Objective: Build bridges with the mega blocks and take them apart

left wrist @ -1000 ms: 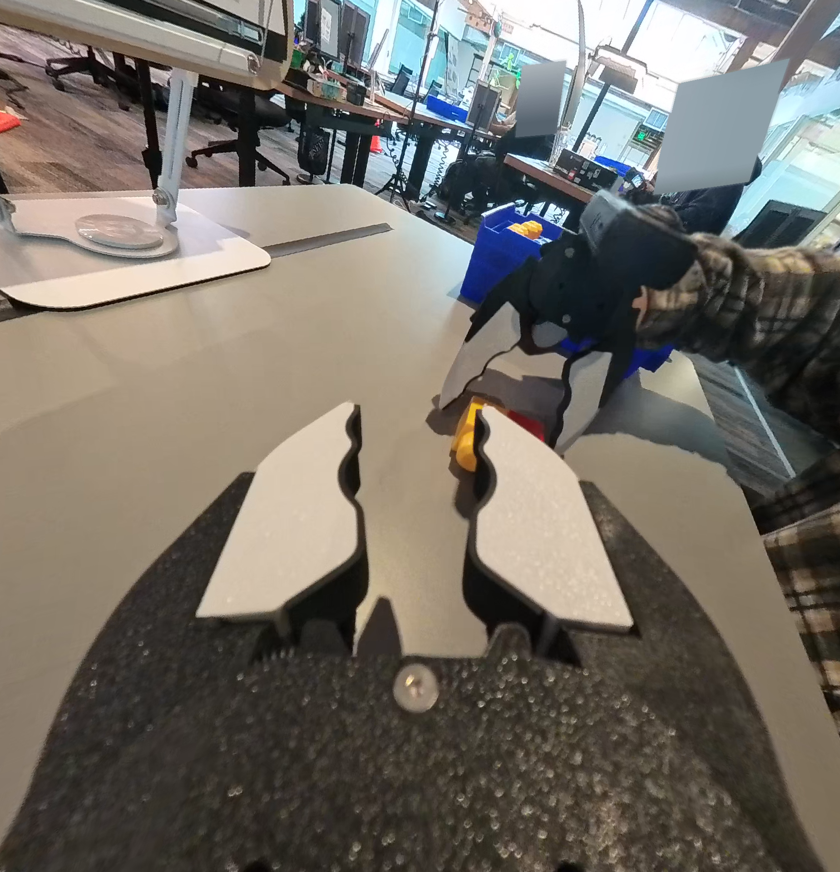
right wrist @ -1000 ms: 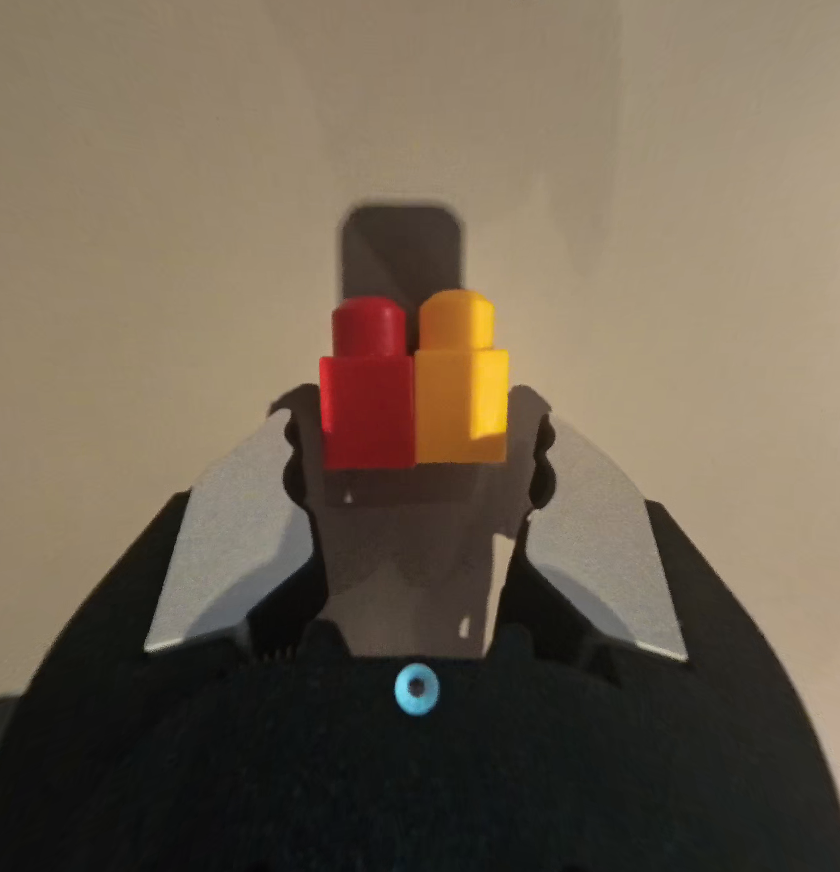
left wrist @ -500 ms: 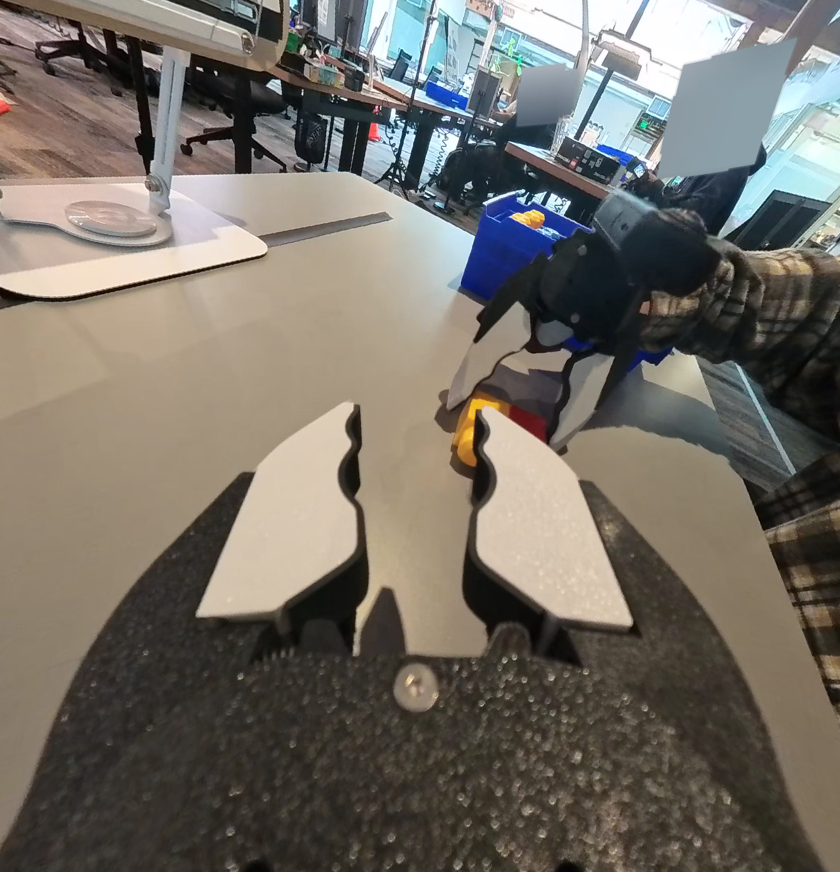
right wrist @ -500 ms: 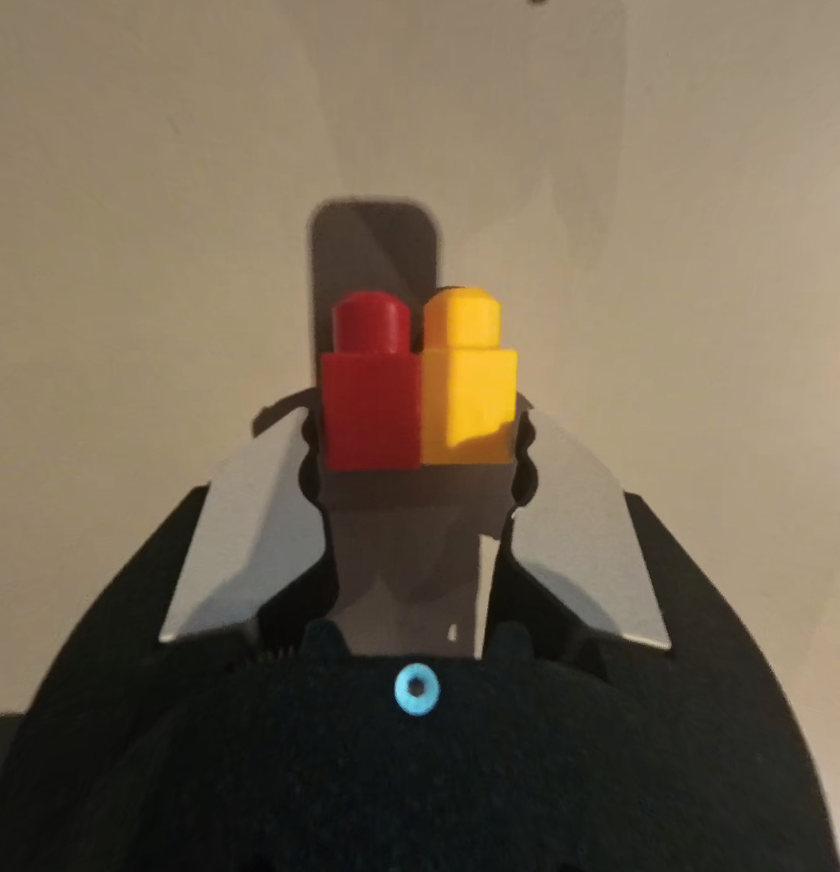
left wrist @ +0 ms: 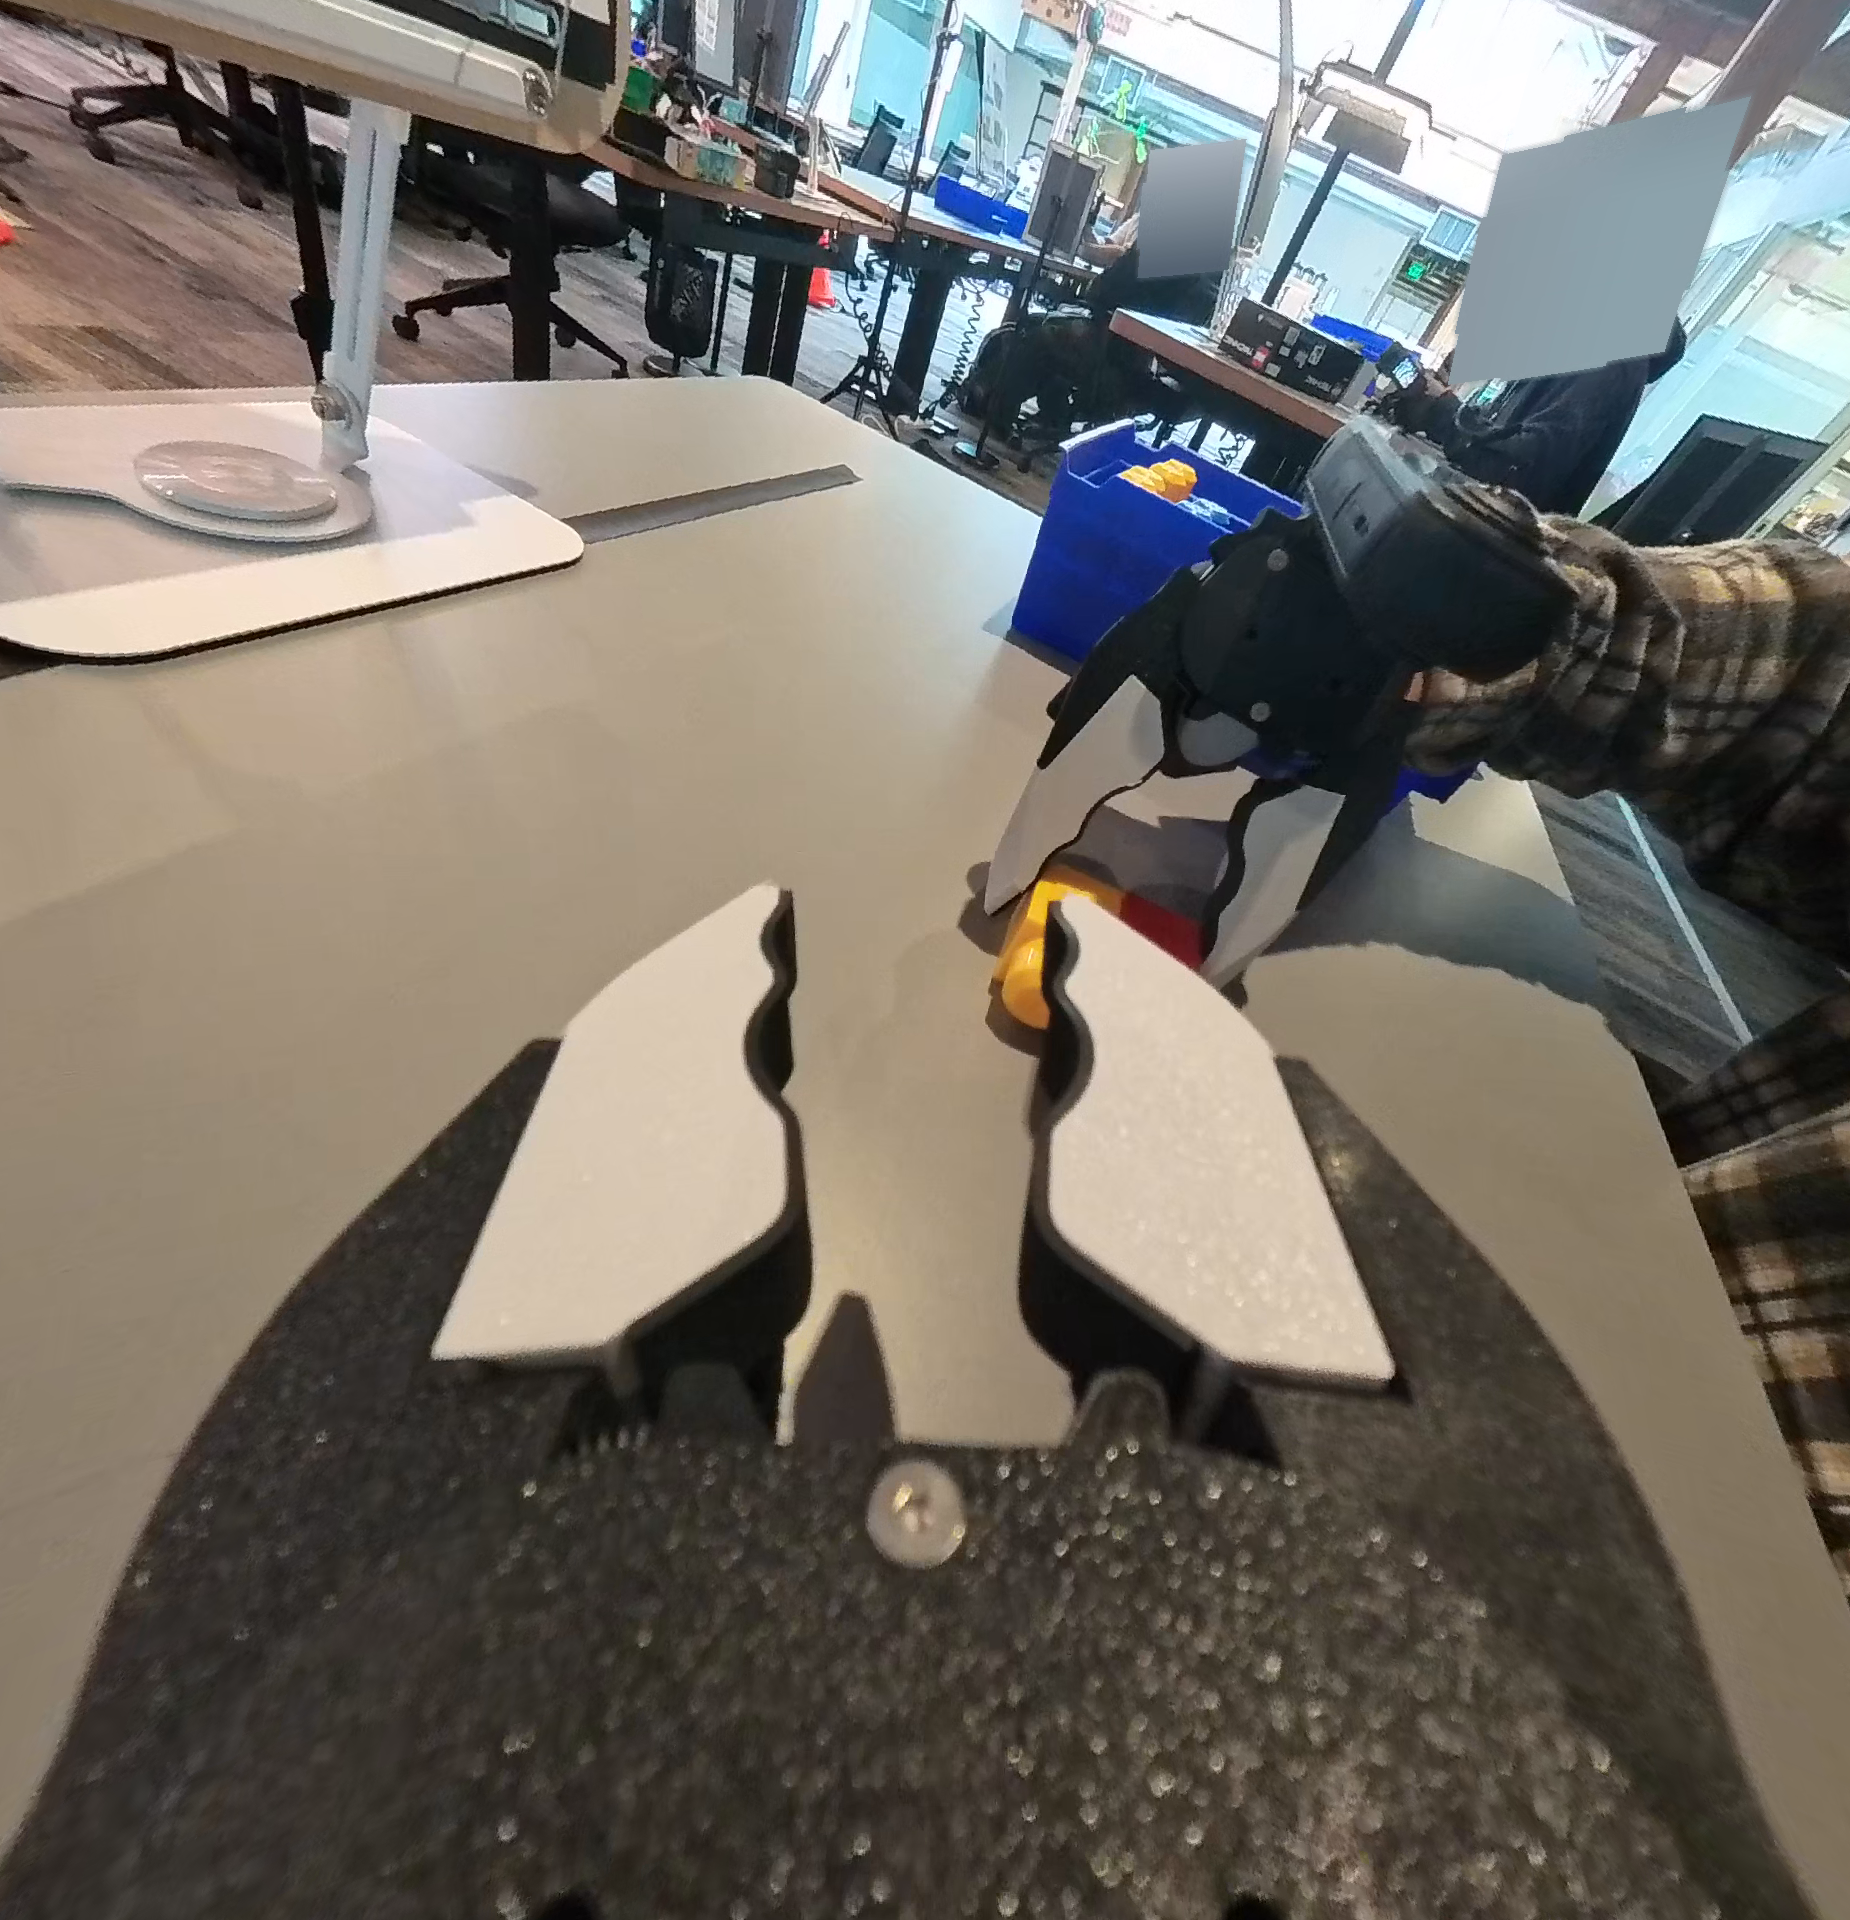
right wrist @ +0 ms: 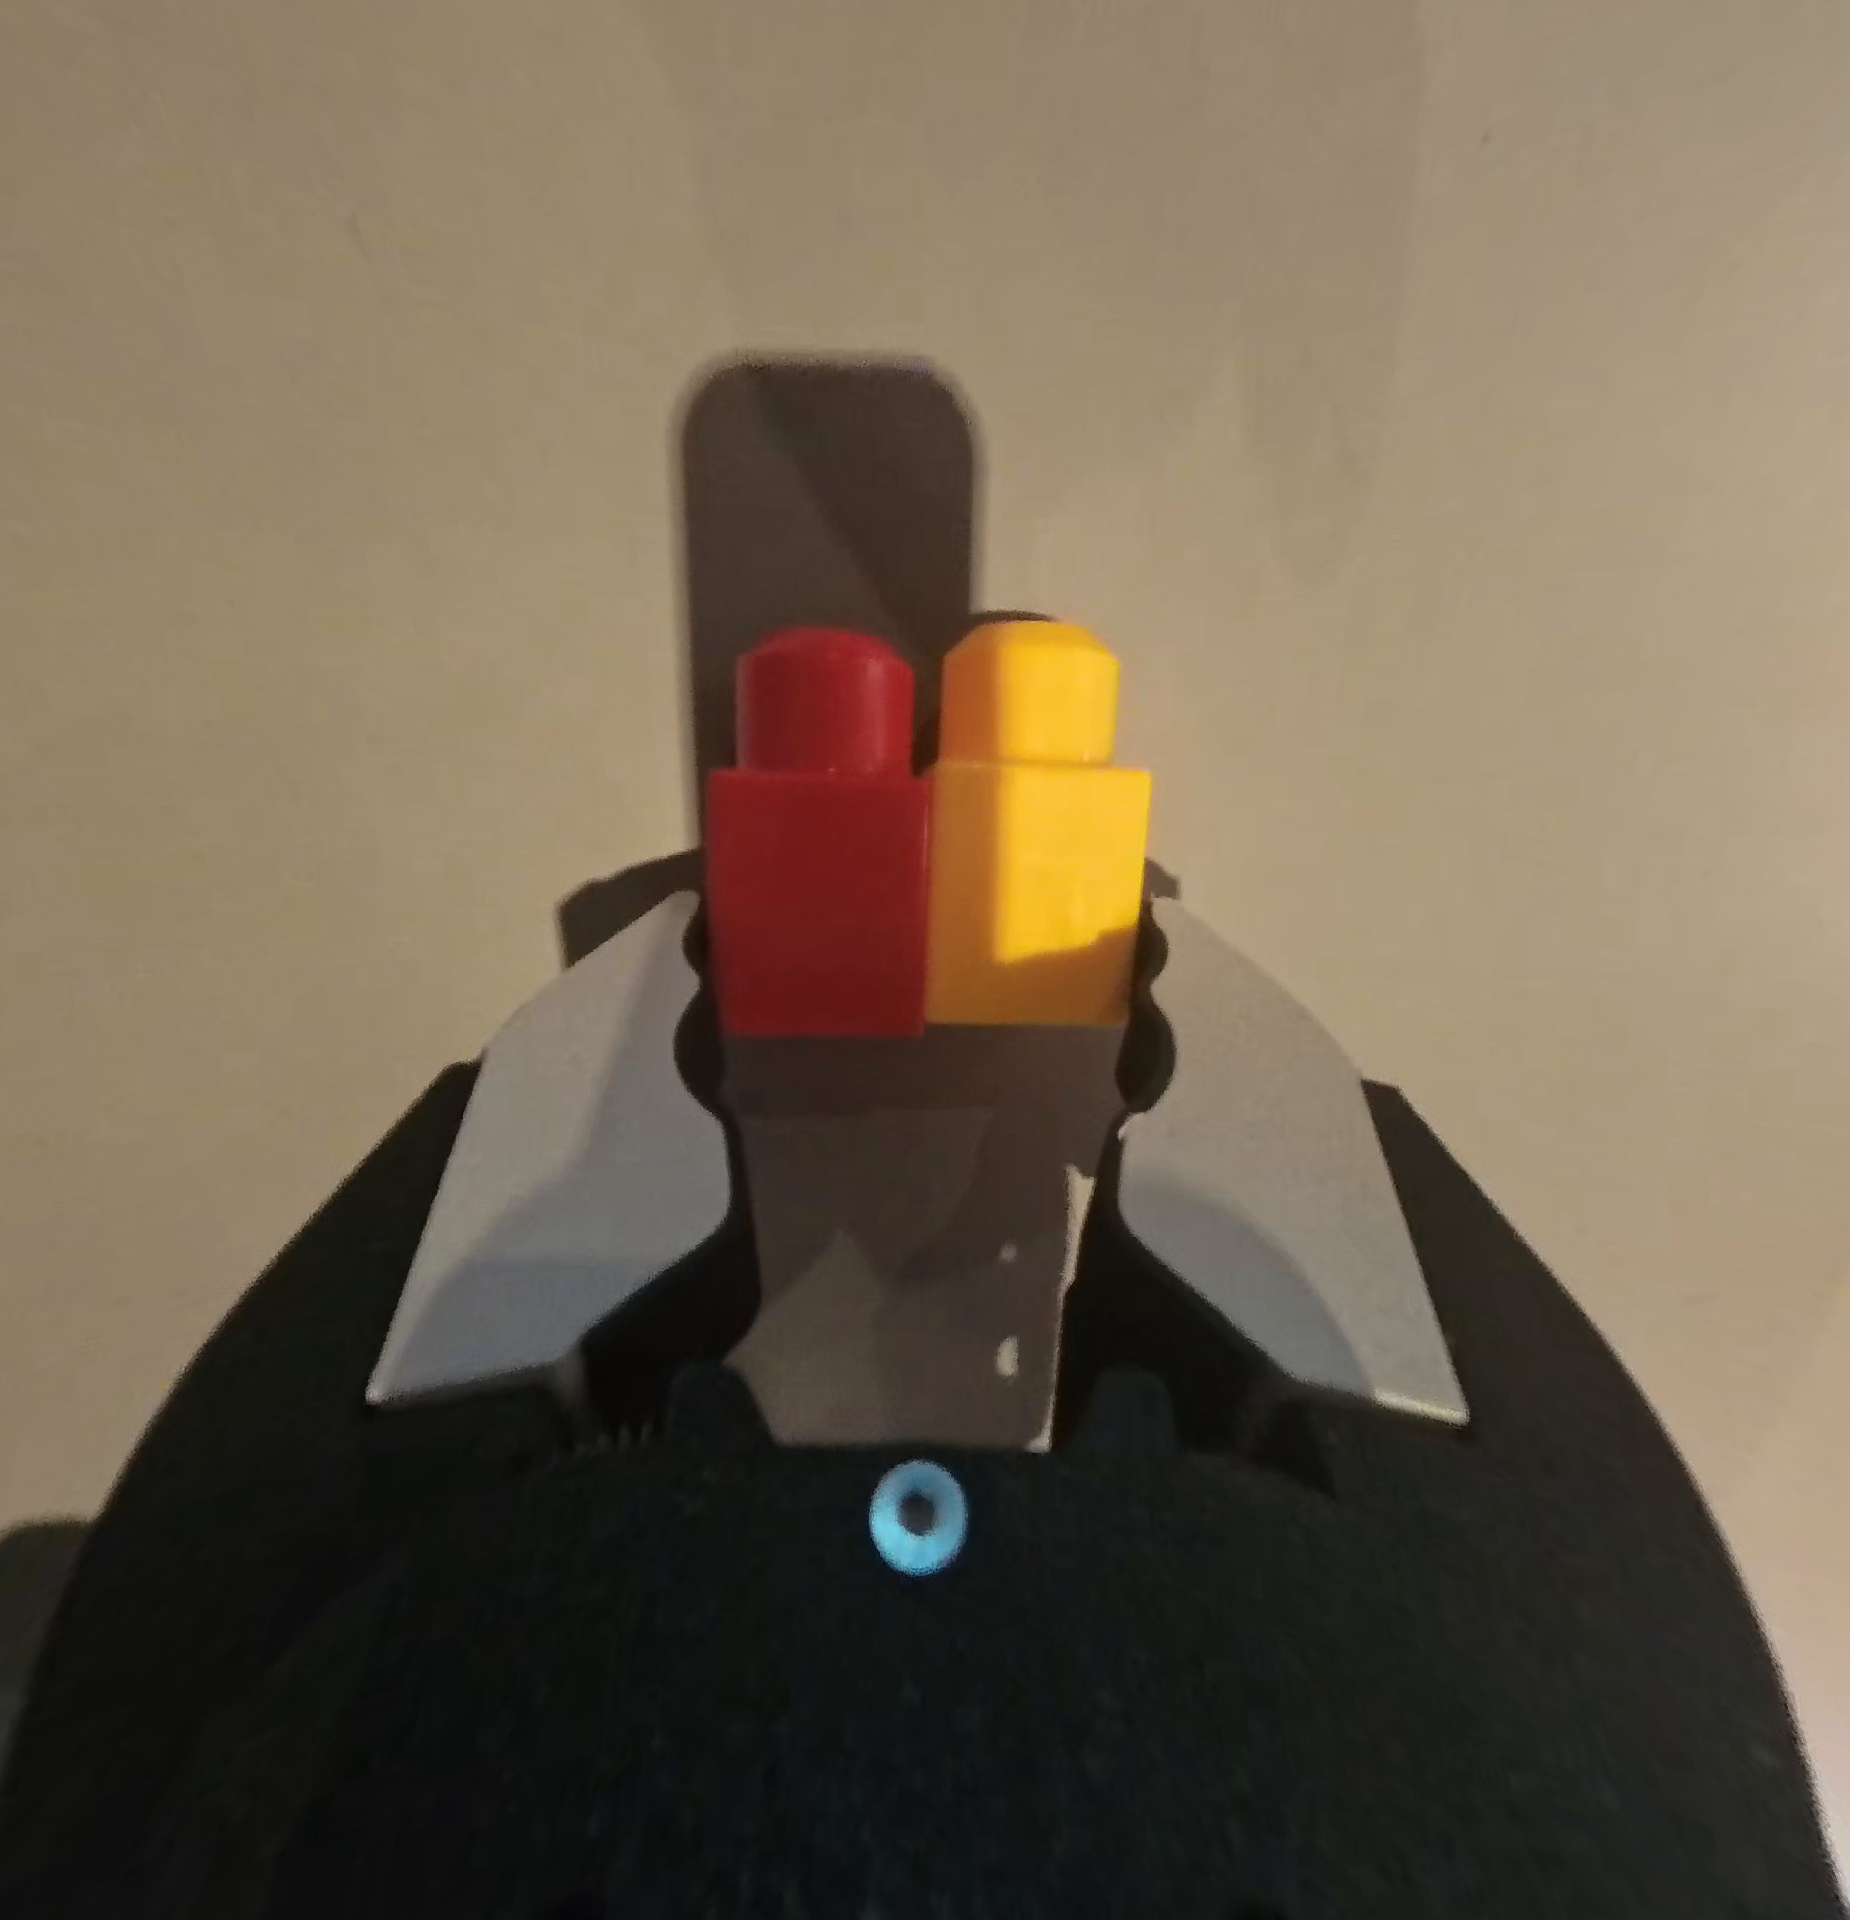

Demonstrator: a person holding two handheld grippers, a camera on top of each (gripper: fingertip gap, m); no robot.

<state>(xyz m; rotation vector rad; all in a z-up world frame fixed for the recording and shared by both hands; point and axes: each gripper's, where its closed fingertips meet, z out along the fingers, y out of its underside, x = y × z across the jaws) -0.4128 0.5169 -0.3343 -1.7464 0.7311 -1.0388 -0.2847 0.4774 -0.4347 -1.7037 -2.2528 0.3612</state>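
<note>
A red block (right wrist: 817,894) and a yellow block (right wrist: 1035,883) lie side by side on the grey table (left wrist: 485,831), studs pointing away from my right gripper. My right gripper (right wrist: 926,925) points down at them, one finger against the red block's outer side and the other against the yellow block's. In the left wrist view the right gripper (left wrist: 1108,935) straddles the yellow block (left wrist: 1020,971) and the red block (left wrist: 1160,925), which my own right finger partly hides. My left gripper (left wrist: 916,925) is open and empty just above the table, left of the blocks.
A blue bin (left wrist: 1097,561) holding yellow blocks stands at the table's far right edge, behind the right gripper. A white pad (left wrist: 464,561) with a stand base lies at the far left. The table's right edge runs close to the blocks. A person's plaid sleeve (left wrist: 1679,686) comes in from the right. Spacing between my two grippers at the tips: around 15 cm.
My right gripper's fingers have closed in from either side until they touch the red and yellow pair. My left gripper has stayed open and barely moved.
</note>
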